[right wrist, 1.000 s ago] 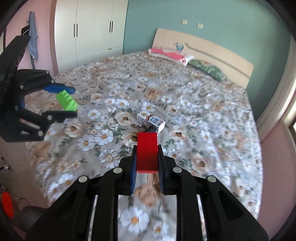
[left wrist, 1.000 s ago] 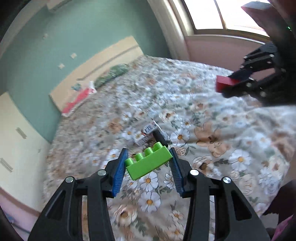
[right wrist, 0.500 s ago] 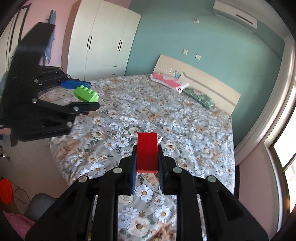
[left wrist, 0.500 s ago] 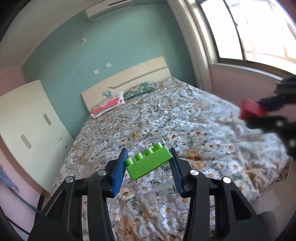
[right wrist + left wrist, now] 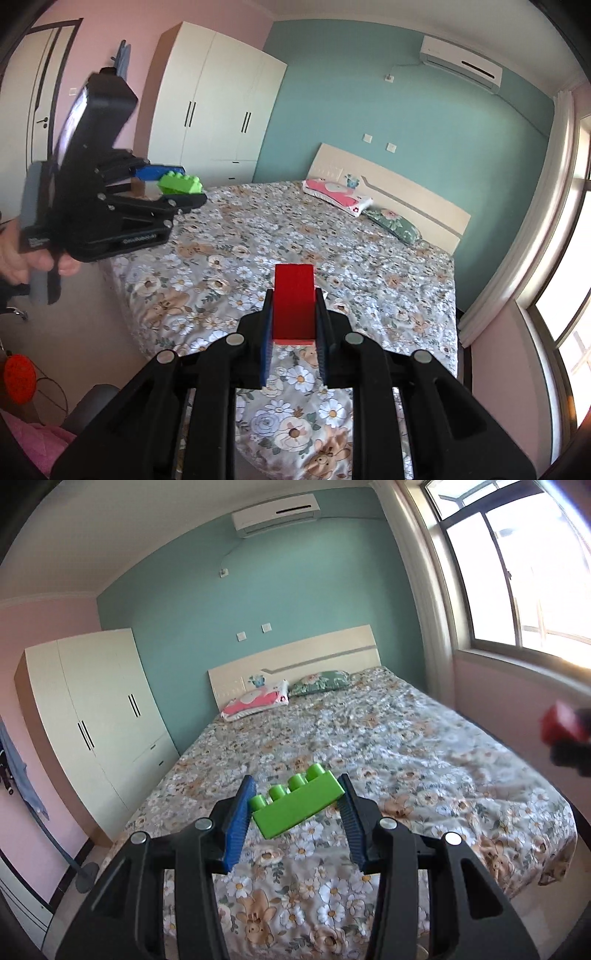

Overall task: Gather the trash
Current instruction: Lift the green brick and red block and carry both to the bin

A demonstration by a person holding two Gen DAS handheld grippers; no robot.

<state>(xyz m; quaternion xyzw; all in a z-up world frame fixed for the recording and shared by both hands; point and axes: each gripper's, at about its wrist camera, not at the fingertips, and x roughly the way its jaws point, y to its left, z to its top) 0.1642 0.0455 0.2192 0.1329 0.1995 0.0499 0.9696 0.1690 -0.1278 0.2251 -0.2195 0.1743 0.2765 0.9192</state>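
Note:
My left gripper (image 5: 295, 801) is shut on a green studded toy brick (image 5: 297, 805), held crosswise between its blue pads above the foot of the bed. The same gripper and green brick (image 5: 180, 183) show at the left of the right wrist view, with a person's hand (image 5: 22, 254) on the handle. My right gripper (image 5: 294, 314) is shut on a red block (image 5: 294, 306), which stands upright between its pads. At the right edge of the left wrist view the red block (image 5: 561, 723) appears blurred.
A bed with a floral cover (image 5: 388, 746) fills the middle, with a pink pillow (image 5: 255, 701) and a green pillow (image 5: 319, 681) at the headboard. A white wardrobe (image 5: 96, 716) stands left, a window (image 5: 517, 572) right. A dark chair (image 5: 88, 402) sits low left.
Both grippers have risen and drawn back from the bed, each keeping its block. The small carton seen on the cover earlier is hidden behind the fingers now. The left gripper has rolled level.

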